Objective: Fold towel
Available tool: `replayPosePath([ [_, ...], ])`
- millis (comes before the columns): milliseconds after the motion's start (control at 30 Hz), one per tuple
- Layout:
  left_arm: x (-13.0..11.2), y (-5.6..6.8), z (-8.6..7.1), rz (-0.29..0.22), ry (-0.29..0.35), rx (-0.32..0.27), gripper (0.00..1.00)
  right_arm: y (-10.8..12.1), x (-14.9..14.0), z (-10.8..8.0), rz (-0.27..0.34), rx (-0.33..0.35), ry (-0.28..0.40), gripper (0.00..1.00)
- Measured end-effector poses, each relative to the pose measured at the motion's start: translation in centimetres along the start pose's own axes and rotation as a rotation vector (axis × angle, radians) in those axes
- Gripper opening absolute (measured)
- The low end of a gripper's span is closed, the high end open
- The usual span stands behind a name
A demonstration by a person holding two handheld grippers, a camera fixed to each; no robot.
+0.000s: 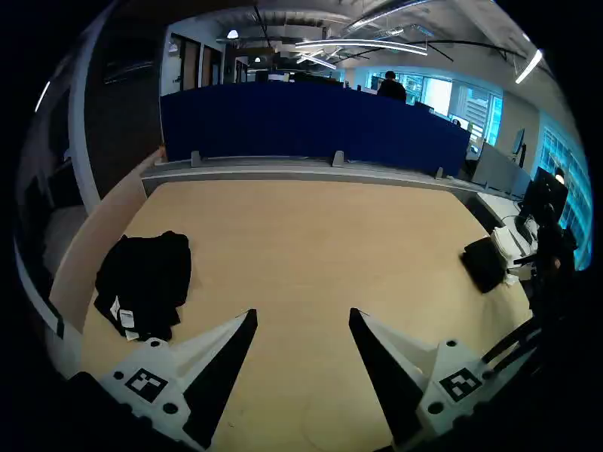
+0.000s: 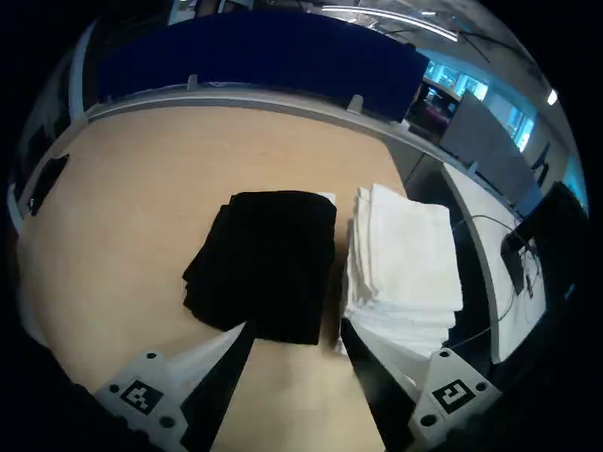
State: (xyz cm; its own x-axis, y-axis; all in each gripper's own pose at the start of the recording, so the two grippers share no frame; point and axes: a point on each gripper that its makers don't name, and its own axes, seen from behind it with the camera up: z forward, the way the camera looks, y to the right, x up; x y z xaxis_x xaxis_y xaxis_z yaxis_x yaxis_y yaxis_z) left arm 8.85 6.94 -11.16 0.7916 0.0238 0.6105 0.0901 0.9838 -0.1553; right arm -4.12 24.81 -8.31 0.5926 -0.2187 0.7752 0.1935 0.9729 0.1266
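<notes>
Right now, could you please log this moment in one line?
left tongs open | right tongs open | black towel folded | white towel stack beside
</notes>
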Motion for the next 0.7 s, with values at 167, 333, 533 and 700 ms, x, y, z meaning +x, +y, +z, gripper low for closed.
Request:
replayPosePath([
  [167,0.6,-0.3,0.1,0.001,0.019,-0.003,0.9,-0.3,2.1,-0.8,0.02,-0.016,0.064,0.97],
  [333,1.2,-0.7,0.3,0.0,0.039,-0.008,0.9,-0.4,4.7,-2.0,0.056,-0.047,0.156,0.98],
  [533,2.3,-0.9,0.6,0.013,0.069,-0.011,0.9,-1.1,7.8,-4.1,0.096,-0.072,0.284,0.98],
  [700,3.4,-0.8,0.9,0.025,0.098,-0.016,0.9,-1.6,10.8,-6.3,0.121,-0.086,0.397,0.98],
])
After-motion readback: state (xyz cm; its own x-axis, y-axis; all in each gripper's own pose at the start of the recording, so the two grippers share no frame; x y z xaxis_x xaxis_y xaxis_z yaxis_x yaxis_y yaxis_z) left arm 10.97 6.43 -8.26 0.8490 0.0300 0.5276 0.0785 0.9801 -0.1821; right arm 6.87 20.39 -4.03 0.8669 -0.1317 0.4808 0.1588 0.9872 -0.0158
